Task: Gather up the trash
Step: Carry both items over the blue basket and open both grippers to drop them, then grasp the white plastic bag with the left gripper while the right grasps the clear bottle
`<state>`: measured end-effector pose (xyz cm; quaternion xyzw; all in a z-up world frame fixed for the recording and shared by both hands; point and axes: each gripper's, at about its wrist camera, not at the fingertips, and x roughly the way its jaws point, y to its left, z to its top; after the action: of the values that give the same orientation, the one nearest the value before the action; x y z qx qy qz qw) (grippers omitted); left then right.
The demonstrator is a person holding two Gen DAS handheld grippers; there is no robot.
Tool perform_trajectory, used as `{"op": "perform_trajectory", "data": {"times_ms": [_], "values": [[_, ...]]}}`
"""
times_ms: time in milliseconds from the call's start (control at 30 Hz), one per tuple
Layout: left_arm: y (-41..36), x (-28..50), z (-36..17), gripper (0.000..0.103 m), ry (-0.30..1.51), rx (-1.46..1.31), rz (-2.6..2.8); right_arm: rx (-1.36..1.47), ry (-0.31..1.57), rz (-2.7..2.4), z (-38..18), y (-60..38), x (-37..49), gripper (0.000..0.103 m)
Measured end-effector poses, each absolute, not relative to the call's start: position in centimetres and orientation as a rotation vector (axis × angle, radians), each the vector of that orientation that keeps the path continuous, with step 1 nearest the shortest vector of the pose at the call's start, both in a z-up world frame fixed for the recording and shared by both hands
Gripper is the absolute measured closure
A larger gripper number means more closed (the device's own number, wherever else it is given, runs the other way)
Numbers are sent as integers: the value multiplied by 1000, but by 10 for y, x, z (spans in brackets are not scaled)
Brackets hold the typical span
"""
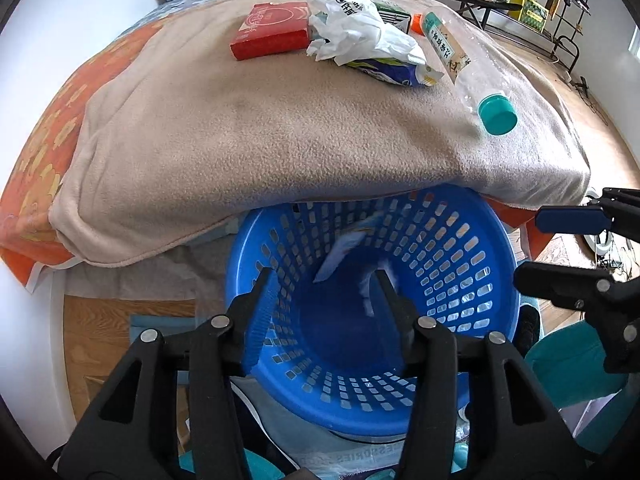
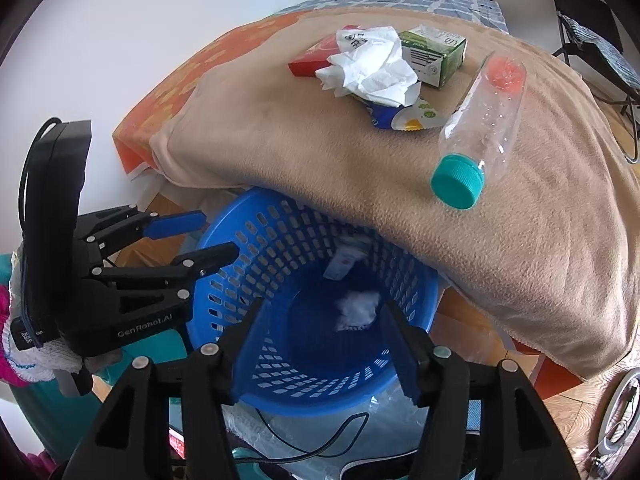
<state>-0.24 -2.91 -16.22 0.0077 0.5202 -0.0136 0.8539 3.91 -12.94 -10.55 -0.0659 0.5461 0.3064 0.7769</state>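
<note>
Both grippers (image 1: pixel 324 280) (image 2: pixel 320 312) hang spread, empty, over blue perforated basket (image 2: pixel 400 276) holding crumpled white paper (image 2: pixel 358 308).

Blue perforated basket (image 2: pixel 400 280) on floor, holds white wad (image 2: pixel 357 311) and small packet (image 2: pixel 345 261). On bed: red box (image 1: pixel 272 32), crumpled white paper (image 2: pixel 372 66), green carton (image 2: pixel 434 54), wrapper (image 2: pixel 404 116), clear bottle (image 2: pixel 486 120) lying down, teal cap nearest.

The left tool (image 1: pixel 324 280) is hanging with its jaws spread wide and holding nothing. The right tool (image 2: pixel 322 312) is hovering close beside it, jaws likewise gaping and empty, both pointing forward and slightly downward together.
</note>
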Motion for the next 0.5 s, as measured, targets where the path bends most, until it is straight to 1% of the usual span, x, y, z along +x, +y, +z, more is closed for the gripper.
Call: {"op": "perform_trajectory", "data": {"times_ms": [167,500], "values": [[-27,-4,-163,53,1100,9,-25,-136,1180,648,-105,-132,40,41],[-25,-4,-157,53,1086,-7,-34,-124,1153,639,-96,-140,39,41]]}}
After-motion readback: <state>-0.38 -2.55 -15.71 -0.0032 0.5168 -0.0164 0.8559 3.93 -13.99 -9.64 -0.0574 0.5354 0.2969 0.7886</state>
